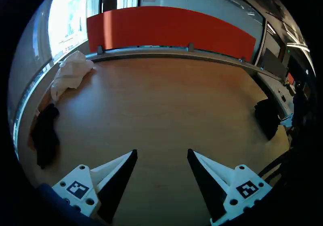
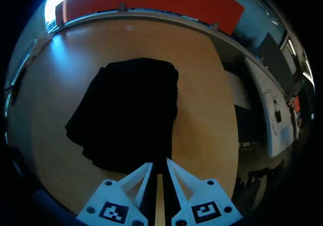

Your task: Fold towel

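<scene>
In the right gripper view a black towel (image 2: 129, 113) lies folded in a thick stack on the wooden table (image 2: 202, 117). My right gripper (image 2: 160, 164) is at the towel's near edge, its fingers drawn almost together with the dark cloth pinched between the tips. Over in the left gripper view, my left gripper (image 1: 162, 153) hangs wide open above bare wood (image 1: 161, 105) with nothing between its fingers. The same black towel (image 1: 267, 119) appears there as a dark lump at the table's right edge, well away from the left fingers.
A crumpled cream cloth (image 1: 70, 73) lies at the far left corner, and another black cloth (image 1: 45, 135) sits along the left edge. An orange partition (image 1: 169, 26) stands behind the table. A white desk with cables (image 2: 274, 117) is to the right of the table.
</scene>
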The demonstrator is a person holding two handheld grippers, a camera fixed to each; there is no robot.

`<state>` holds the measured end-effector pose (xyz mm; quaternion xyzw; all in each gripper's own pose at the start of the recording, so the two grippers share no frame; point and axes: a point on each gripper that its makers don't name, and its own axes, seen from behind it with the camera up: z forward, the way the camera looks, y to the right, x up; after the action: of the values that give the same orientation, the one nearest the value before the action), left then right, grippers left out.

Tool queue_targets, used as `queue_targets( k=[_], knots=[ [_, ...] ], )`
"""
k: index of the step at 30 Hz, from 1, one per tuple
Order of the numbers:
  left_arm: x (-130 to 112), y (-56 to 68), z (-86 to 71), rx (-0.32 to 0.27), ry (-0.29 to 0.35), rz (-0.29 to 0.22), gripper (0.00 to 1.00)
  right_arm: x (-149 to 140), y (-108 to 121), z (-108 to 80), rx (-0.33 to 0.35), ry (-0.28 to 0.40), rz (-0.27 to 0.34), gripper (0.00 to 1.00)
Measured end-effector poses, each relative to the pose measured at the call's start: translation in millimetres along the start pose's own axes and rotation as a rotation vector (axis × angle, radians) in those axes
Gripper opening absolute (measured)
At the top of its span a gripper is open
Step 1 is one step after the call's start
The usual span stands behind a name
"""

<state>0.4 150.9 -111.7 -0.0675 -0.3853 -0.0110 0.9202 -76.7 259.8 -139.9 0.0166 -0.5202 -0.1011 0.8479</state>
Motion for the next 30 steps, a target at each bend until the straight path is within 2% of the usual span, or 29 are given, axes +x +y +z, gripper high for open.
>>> queue_targets(
  k=[8,16,20,24,30],
  knots=[
    [-1.0,-1.2,-0.5,0.001,-0.001,0.000,0.92,-2.6,3.5,5.8,-0.020,-0.009,0.023,0.07],
    [-0.9,-4.5,-1.4,0.003,0.000,-0.004,0.92,-3.0,2.8,2.6,-0.037,0.000,0.024,0.12],
    [0.5,-6.3,-1.4,0.005,0.003,-0.006,0.92,-3.0,2.9,-3.9,-0.049,0.012,0.029,0.26],
    [1.7,-8.2,-1.5,0.005,0.006,-0.008,0.92,-3.5,5.9,-13.3,-0.077,0.027,0.026,0.44],
    [1.8,-9.3,-1.5,0.000,0.008,-0.013,0.92,-4.1,5.9,-22.1,-0.097,0.039,0.035,0.51]
  ],
)
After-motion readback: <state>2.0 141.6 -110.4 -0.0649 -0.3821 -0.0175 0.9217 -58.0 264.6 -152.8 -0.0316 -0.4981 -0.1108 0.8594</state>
